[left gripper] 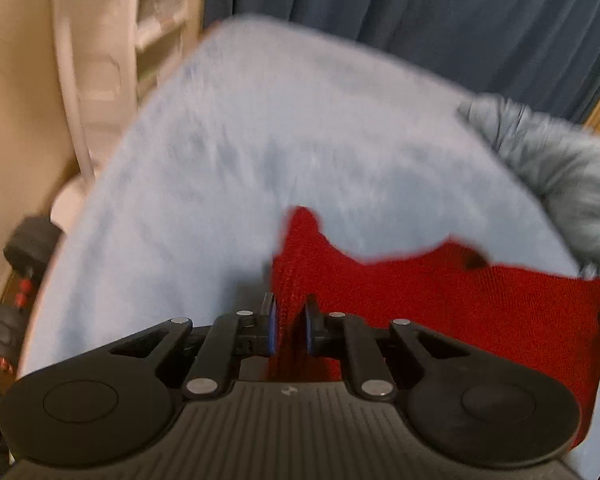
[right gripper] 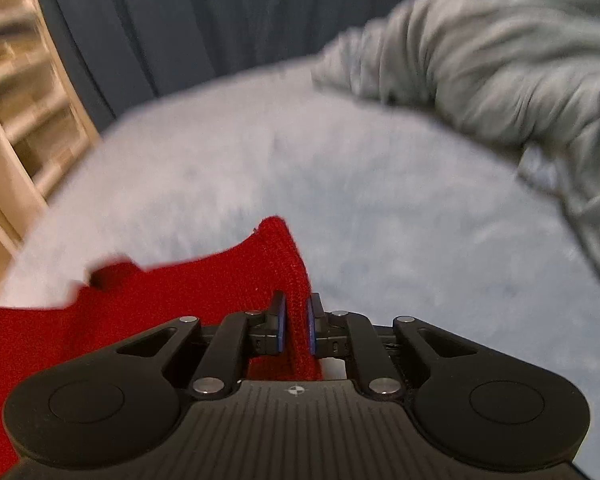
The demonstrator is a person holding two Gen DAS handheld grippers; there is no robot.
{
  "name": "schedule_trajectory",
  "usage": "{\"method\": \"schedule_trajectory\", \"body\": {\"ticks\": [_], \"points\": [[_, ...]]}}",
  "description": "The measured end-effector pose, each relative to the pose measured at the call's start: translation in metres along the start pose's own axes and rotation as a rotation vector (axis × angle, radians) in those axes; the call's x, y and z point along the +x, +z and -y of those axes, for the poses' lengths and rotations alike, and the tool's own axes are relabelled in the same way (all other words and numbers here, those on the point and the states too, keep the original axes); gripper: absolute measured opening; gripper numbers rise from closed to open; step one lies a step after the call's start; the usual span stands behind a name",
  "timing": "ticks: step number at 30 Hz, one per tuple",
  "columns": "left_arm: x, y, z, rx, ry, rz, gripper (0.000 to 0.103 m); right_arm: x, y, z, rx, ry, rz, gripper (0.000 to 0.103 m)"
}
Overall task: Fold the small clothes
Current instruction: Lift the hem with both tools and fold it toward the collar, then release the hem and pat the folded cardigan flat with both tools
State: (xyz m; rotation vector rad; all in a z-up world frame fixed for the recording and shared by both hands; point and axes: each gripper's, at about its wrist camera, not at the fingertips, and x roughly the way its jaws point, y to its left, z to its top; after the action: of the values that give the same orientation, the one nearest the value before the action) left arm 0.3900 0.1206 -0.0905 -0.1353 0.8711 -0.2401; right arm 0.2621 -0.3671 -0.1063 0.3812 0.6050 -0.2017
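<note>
On pale blue blanket (left gripper: 260,140): red knit garment (left gripper: 440,300), both jaws clamped on its corners.

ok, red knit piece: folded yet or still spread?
Cannot tell fully. The red garment lies across the light blue blanket, each end bunched between closed jaws, left gripper and right gripper; no finished fold visible.

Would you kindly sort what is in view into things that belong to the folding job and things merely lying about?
Belongs to the job:
red knit garment
left tool, shut on it
right tool, shut on it
pale blue fleecy surface

Just lying about:
grey-green bundled fabric
dark blue curtain
dumbbell
</note>
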Motion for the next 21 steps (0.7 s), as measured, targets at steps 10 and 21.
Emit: {"method": "schedule_trajectory", "body": {"ticks": [10, 21], "points": [[0.094, -0.001, -0.009, 0.021, 0.153, -0.098, 0.014, 0.095, -0.023, 0.033, 0.098, -0.130, -0.146, 0.010], [0.059, -0.027, -0.037, -0.041, 0.239, -0.039, 0.091, 0.056, -0.040, 0.057, 0.249, -0.186, -0.152, 0.059]]}}
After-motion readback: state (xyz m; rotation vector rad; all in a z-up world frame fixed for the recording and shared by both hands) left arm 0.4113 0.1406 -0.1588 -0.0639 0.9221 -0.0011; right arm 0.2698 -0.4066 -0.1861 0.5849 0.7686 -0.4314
